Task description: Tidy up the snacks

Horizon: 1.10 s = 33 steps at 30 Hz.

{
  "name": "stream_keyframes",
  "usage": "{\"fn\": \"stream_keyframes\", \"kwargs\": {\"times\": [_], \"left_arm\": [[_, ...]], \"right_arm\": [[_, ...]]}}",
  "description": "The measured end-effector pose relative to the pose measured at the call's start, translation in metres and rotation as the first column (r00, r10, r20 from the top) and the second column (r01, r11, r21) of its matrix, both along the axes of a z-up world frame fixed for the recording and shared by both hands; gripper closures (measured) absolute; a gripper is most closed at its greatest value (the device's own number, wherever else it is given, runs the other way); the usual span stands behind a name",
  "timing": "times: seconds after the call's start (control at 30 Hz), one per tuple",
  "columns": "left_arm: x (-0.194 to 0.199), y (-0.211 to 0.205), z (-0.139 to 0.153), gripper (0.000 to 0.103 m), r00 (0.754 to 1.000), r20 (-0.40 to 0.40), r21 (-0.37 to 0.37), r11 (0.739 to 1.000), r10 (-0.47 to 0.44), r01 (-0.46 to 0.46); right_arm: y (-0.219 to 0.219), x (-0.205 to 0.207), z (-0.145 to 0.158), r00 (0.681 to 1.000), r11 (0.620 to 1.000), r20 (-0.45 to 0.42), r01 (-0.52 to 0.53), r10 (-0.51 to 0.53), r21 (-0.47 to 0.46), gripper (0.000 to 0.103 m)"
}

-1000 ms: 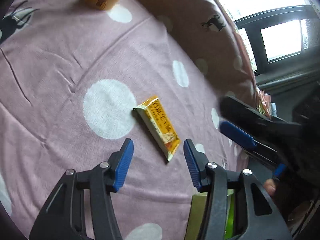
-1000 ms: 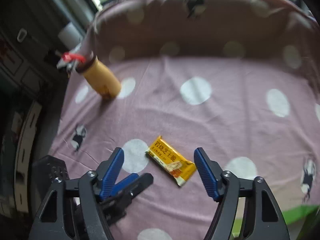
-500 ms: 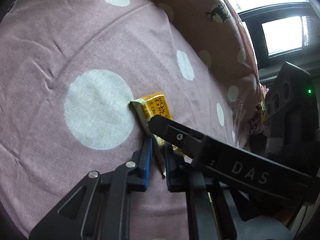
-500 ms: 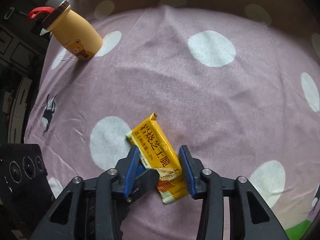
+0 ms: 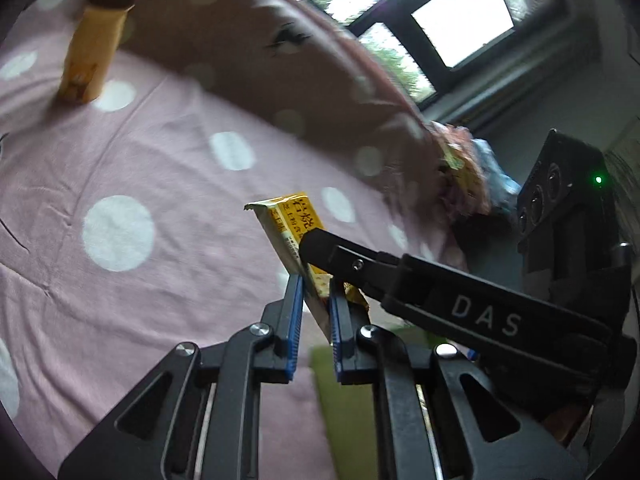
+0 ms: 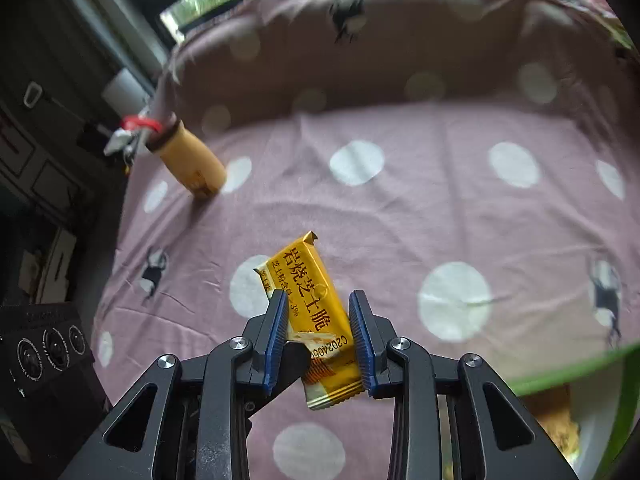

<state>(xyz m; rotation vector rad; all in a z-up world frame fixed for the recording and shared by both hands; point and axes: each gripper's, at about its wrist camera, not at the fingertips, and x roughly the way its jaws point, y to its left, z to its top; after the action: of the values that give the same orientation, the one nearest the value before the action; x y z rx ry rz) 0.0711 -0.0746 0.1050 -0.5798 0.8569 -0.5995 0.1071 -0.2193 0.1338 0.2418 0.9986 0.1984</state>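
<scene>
The left gripper (image 5: 314, 312), black plastic arms tipped with ribbed blue pads, pinches the lower end of a glossy yellow foil snack bar wrapper (image 5: 294, 224) printed with dark characters; the bar stands tilted between the pads, its crimped top edge raised clear of the cloth; the right gripper (image 6: 318, 336), of the same black and blue build, closes on the same wrapper (image 6: 316, 312) from its wider faces, the pads touching both sides; one black finger of the right tool crosses just over the bar in the left wrist view; beneath lies a soft, creased mauve tablecloth with white polka dots (image 6: 400, 220) and small dark deer figures; at the near right edge shows a green rim (image 6: 560, 372); farther off, well apart from the bar, stands a smooth yellow cylindrical bottle with a dark cap and red loop (image 6: 192, 160); beyond it, bright window panes (image 5: 460, 16).
</scene>
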Motion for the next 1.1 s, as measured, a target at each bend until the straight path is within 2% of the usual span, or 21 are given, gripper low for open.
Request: {"fn": "stream_keyframes", "kwargs": {"times": [0.13,0.23,0.37,0.43,0.53,0.6,0.67,0.73,0.8,0.87,0.9,0.97,1.07,1.1], "left_arm": [[-0.043,-0.03,0.023,0.093,0.99,0.069,0.028,0.992,-0.125,0.123],[-0.072,-0.05,0.034,0.093,0.97,0.11,0.063,0.975,-0.218,0.212],[-0.103,-0.082,0.028,0.092,0.931,0.102,0.14,0.932,-0.35,0.335],[-0.113,-0.095,0.02,0.092,0.92,0.087,0.18,0.915,-0.381,0.362],[-0.118,-0.107,0.011,0.089,0.908,0.066,0.191,0.899,-0.413,0.395],[-0.12,-0.112,0.006,0.087,0.907,0.058,0.207,0.894,-0.417,0.398],[-0.122,-0.118,0.003,0.085,0.907,0.065,0.258,0.885,-0.416,0.387],[-0.122,-0.117,0.005,0.071,0.911,0.066,0.279,0.884,-0.406,0.374],[-0.121,-0.112,0.009,0.031,0.918,0.076,0.291,0.889,-0.39,0.354],[-0.122,-0.108,0.015,0.016,0.925,0.111,0.322,0.894,-0.363,0.313],[-0.127,-0.107,0.016,0.015,0.927,0.121,0.328,0.895,-0.356,0.301],[-0.127,-0.103,0.021,0.013,0.929,0.136,0.343,0.896,-0.345,0.283],[-0.132,-0.097,0.027,0.0,0.932,0.178,0.363,0.901,-0.317,0.237],[-0.135,-0.096,0.028,0.001,0.93,0.188,0.364,0.901,-0.317,0.234]], "right_arm": [[-0.03,-0.063,0.024,0.991,0.996,0.103,0.09,-0.09,0.007,0.069],[-0.048,-0.102,0.023,0.974,0.984,0.139,0.175,-0.176,0.019,0.069],[-0.074,-0.149,0.009,0.937,0.947,0.137,0.314,-0.321,0.071,0.069],[-0.085,-0.166,0.001,0.921,0.928,0.126,0.359,-0.37,0.099,0.069],[-0.098,-0.184,-0.009,0.899,0.905,0.127,0.403,-0.419,0.139,0.069],[-0.103,-0.189,-0.013,0.89,0.895,0.119,0.424,-0.441,0.142,0.069],[-0.111,-0.197,-0.016,0.877,0.883,0.131,0.44,-0.462,0.163,0.069],[-0.116,-0.201,-0.019,0.871,0.871,0.108,0.456,-0.479,0.183,0.069],[-0.12,-0.208,-0.015,0.854,0.856,0.118,0.481,-0.506,0.188,0.064],[-0.12,-0.215,-0.008,0.839,0.848,0.152,0.492,-0.523,0.197,0.056],[-0.119,-0.219,-0.005,0.833,0.845,0.163,0.498,-0.528,0.193,0.048],[-0.117,-0.225,0.002,0.82,0.841,0.188,0.517,-0.541,0.161,0.041],[-0.116,-0.237,0.011,0.79,0.822,0.229,0.559,-0.568,0.112,0.036],[-0.117,-0.241,0.014,0.779,0.813,0.239,0.573,-0.579,0.103,0.034]]}}
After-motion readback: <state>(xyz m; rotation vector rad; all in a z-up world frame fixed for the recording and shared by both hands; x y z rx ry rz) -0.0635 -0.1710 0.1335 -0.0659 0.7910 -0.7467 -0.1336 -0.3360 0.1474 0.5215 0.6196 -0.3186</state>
